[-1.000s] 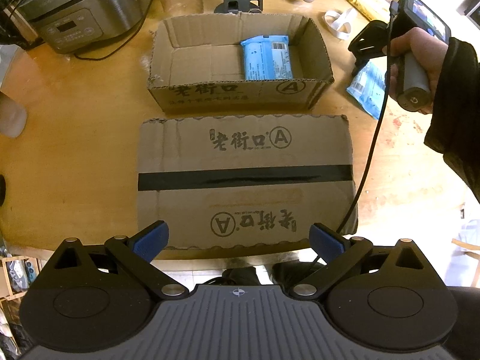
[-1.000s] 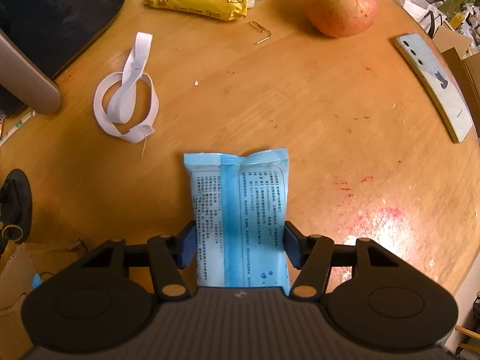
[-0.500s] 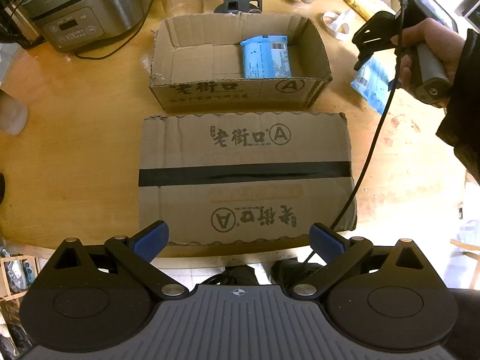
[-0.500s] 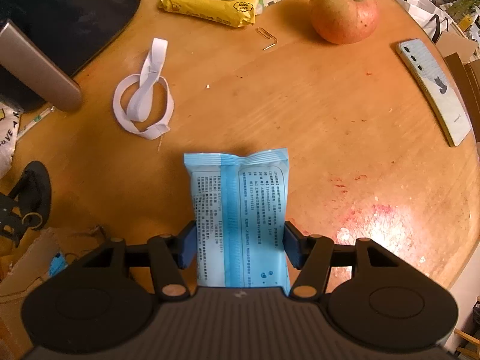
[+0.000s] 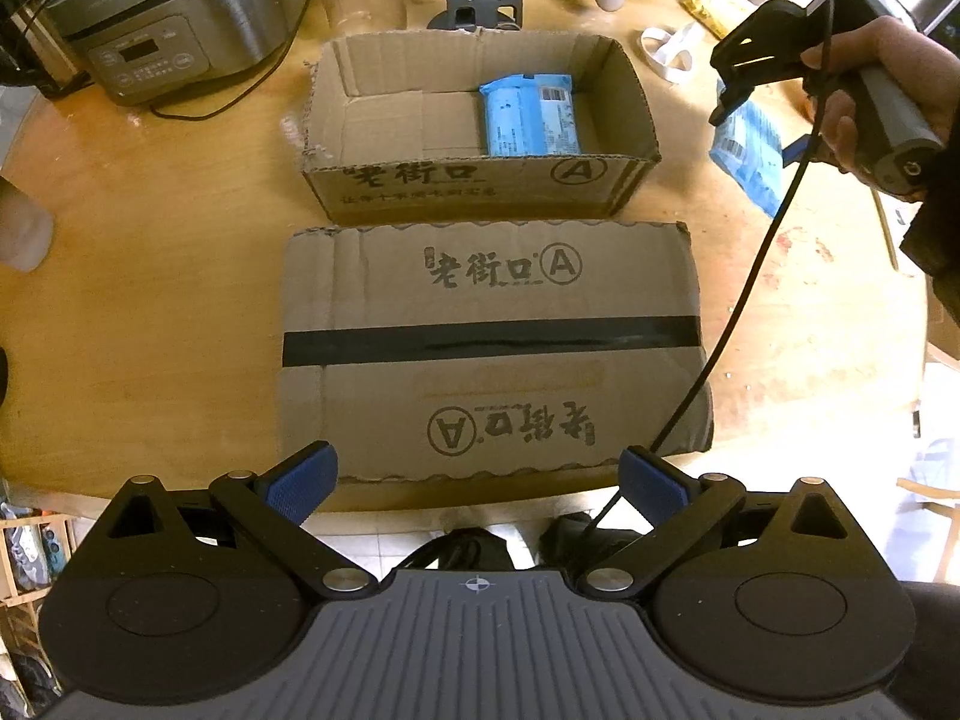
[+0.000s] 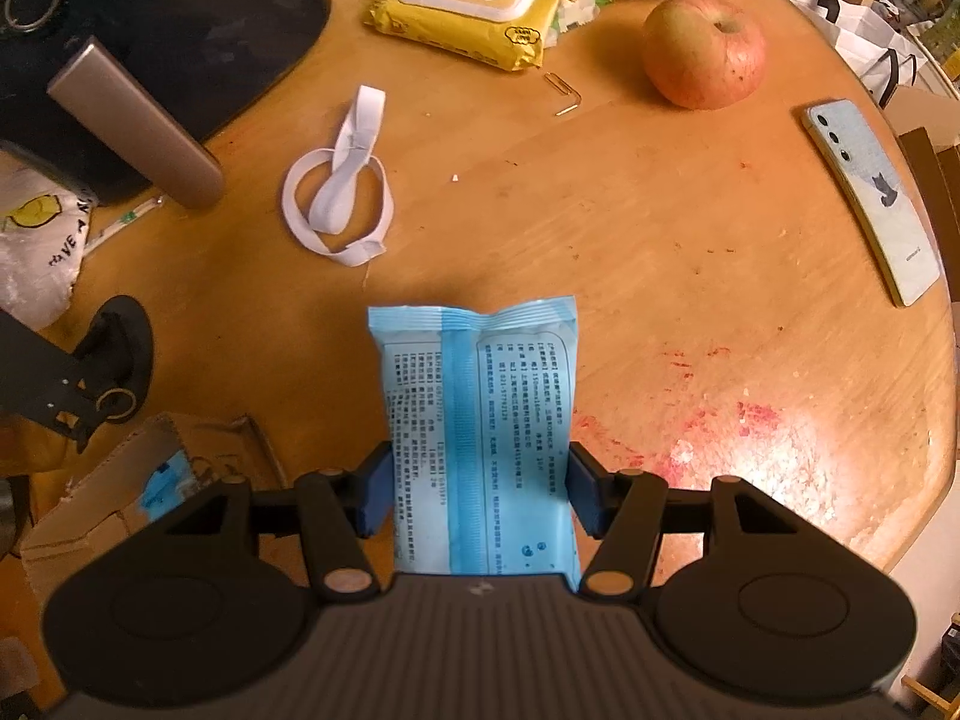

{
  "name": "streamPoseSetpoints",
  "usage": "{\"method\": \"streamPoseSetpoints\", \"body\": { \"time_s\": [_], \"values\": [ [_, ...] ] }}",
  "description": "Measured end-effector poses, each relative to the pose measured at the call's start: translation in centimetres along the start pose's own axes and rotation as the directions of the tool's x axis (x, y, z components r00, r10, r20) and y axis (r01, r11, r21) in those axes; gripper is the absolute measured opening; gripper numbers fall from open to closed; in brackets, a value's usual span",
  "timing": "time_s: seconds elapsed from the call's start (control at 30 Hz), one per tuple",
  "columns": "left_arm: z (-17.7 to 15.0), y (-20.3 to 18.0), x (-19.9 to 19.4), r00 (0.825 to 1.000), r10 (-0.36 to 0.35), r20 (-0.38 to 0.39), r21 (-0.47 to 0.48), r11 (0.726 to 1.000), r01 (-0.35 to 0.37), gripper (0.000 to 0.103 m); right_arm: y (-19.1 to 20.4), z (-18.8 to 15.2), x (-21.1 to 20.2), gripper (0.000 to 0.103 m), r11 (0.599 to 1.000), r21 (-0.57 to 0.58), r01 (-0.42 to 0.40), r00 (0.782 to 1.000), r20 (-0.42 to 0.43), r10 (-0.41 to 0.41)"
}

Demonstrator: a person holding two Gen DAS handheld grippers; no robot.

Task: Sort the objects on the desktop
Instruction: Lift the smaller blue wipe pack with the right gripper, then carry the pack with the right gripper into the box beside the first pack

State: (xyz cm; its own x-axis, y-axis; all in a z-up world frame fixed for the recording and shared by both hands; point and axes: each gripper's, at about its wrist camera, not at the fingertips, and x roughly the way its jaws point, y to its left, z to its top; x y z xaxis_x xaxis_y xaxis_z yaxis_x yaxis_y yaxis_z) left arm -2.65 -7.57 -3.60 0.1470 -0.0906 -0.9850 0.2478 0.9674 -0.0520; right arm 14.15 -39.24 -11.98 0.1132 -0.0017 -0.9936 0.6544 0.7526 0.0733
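Note:
My right gripper (image 6: 477,495) is shut on a blue tissue pack (image 6: 477,420) and holds it above the wooden table; the gripper (image 5: 762,138) and pack (image 5: 750,150) also show at the right of the left wrist view, just right of the open cardboard box (image 5: 480,192). That box holds another blue pack (image 5: 531,114) at its right end. My left gripper (image 5: 477,474) is open and empty, near the table's front edge, over the flattened cardboard lid (image 5: 492,348).
A white elastic band (image 6: 339,198), yellow wet-wipes pack (image 6: 474,0), paper clip (image 6: 564,96), apple (image 6: 702,51) and phone (image 6: 876,198) lie beyond the held pack. A rice cooker (image 5: 162,18) stands back left. A black appliance (image 6: 150,48) stands at the left.
My right gripper has risen with the blue pack and drifted left toward the open box. The left gripper has not moved.

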Motion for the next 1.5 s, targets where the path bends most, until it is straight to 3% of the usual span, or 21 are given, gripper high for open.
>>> {"method": "streamPoseSetpoints", "body": {
  "time_s": [0.6, 0.87, 1.17, 1.5],
  "values": [
    [0.0, 0.4, -0.1, 1.0, -0.021, 0.008, 0.007, 1.0, 0.021, 0.103, 0.0, 0.1, -2.9, 0.057, 1.0, -0.024, -0.012, 1.0, 0.012, 0.012],
    [0.2, 0.5, -0.1, 1.0, -0.026, 0.008, 0.007, 1.0, 0.026, 0.103, 0.8, 0.0, -1.7, 0.057, 0.983, -0.176, -0.058, 0.998, -0.039, 0.052],
    [0.2, 0.7, 0.0, 1.0, -0.024, 0.006, -0.003, 1.0, 0.024, 0.103, 2.2, -0.1, -2.0, 0.057, 0.923, -0.375, -0.082, 0.997, -0.028, 0.076],
    [0.2, 1.1, 0.0, 1.0, -0.018, 0.009, -0.012, 1.0, 0.018, 0.103, 3.5, -0.2, -2.6, 0.057, 0.88, -0.461, -0.114, 0.993, -0.023, 0.117]
  ]
}}
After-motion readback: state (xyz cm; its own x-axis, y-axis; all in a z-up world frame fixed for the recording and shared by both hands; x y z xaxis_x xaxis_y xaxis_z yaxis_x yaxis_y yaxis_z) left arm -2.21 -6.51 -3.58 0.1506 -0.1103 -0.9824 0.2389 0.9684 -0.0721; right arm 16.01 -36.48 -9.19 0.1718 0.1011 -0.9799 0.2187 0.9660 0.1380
